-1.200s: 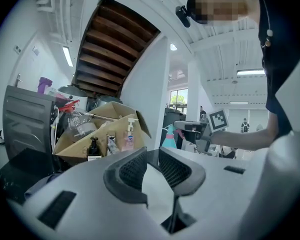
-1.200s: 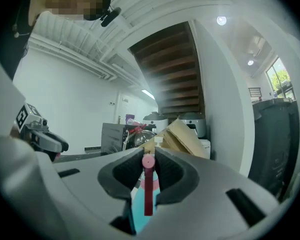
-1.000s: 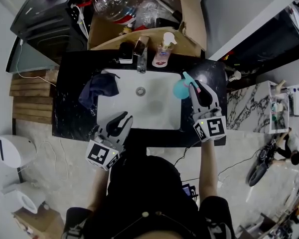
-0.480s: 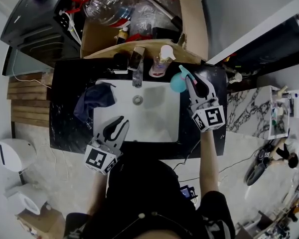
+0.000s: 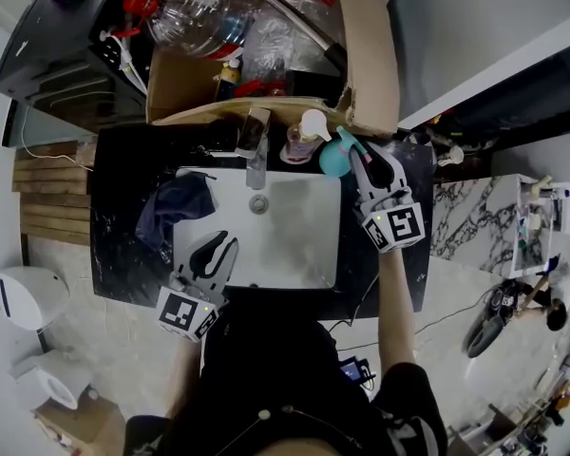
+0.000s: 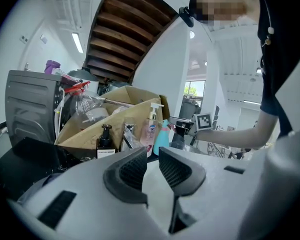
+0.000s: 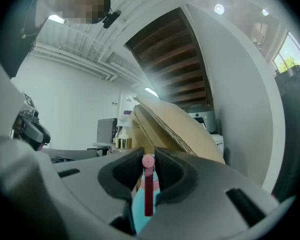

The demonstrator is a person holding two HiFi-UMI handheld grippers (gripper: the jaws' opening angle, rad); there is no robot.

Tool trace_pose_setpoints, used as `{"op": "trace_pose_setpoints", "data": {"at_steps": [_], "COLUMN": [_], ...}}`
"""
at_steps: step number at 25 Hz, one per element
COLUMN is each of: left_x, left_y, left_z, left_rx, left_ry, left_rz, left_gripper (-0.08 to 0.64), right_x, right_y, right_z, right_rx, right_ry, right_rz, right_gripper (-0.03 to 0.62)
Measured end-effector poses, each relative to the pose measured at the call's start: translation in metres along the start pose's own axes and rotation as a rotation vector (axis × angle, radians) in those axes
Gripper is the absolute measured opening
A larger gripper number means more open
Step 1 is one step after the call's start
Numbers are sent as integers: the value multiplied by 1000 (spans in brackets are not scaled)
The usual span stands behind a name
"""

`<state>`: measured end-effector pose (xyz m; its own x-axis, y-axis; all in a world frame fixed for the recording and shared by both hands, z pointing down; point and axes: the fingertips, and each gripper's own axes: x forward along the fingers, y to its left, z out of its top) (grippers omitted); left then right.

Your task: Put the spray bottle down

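The spray bottle (image 5: 333,158) is teal with a pink trigger. It is at the basin's back right corner, close to a pump soap bottle (image 5: 304,138). My right gripper (image 5: 358,160) is shut on its neck, and the pink trigger (image 7: 148,184) shows between the jaws in the right gripper view. Whether the bottle's base rests on the counter I cannot tell. My left gripper (image 5: 218,249) hovers over the front left of the white basin (image 5: 294,245), jaws slightly apart and empty. In the left gripper view the spray bottle (image 6: 161,138) shows far off.
A black counter (image 5: 123,174) surrounds the basin. A faucet (image 5: 255,141) stands at the back and a dark cloth (image 5: 176,205) lies at the left. Behind is an open cardboard box (image 5: 366,55) full of bottles. A toilet (image 5: 24,297) stands at the far left.
My right gripper has carried the spray bottle from the basin's right edge toward its back right corner, beside the pump bottle. My left gripper has moved forward over the basin.
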<state>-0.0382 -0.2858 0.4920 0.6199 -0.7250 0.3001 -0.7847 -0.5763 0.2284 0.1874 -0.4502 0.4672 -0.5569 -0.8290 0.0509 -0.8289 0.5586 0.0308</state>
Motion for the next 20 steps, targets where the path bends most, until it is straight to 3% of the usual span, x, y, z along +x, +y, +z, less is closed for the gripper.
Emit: {"op": "trace_pose_setpoints", "data": {"at_steps": [11,14,20], "left_x": [-2,-1,-7], "left_y": [2,1,-1], "left_z": [-4,-2,2], "left_rx": [-15,-11,-10], "left_ry": [8,-2,-29], "left_rz": [7,-7,-30], "left_gripper": [76,75,77], "right_x": [0,-3,-15], "right_y": [-10,-8,-3], "right_z": [-2,2,11], "right_rx": [56,49,23], "right_ry": [13,22,56], "right_rz": [-23,-18,-42], "right_gripper": [75,139,205]}}
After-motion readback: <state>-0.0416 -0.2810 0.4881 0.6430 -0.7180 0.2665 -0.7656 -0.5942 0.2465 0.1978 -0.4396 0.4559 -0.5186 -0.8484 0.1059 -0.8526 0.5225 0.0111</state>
